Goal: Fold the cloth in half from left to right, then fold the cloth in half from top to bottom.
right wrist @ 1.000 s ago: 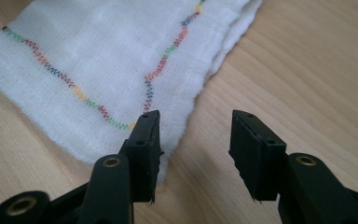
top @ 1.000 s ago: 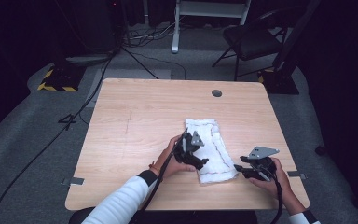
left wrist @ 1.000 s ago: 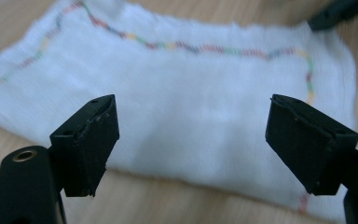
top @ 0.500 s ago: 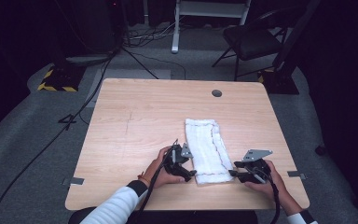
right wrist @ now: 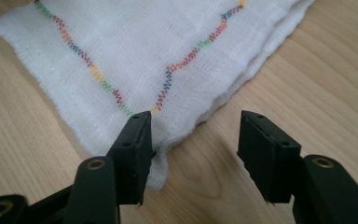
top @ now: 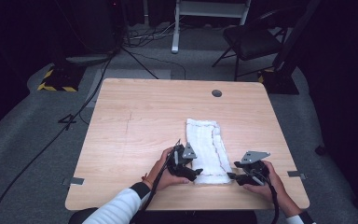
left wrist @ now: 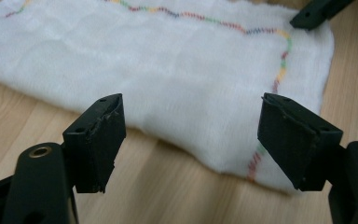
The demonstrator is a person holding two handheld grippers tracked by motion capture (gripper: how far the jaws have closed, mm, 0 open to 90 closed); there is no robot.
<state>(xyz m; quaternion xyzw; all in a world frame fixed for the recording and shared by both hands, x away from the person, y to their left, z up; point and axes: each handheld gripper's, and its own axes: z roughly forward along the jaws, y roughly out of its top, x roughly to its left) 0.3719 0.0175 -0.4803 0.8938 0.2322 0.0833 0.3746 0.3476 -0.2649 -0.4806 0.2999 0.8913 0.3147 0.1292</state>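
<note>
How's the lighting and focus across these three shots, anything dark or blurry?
High view: the table is evenly lit while the room around it falls to near black; the picture is a bit soft. Left gripper view: the white cloth is bright and slightly washed out, and the near jaws look soft. Right gripper view: the cloth's coloured stitching is crisp, with soft shadows under the jaws.

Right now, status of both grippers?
Left gripper: open, holding nothing, at the white cloth's near edge.
Right gripper: open, holding nothing, one jaw at the cloth's corner.
</note>
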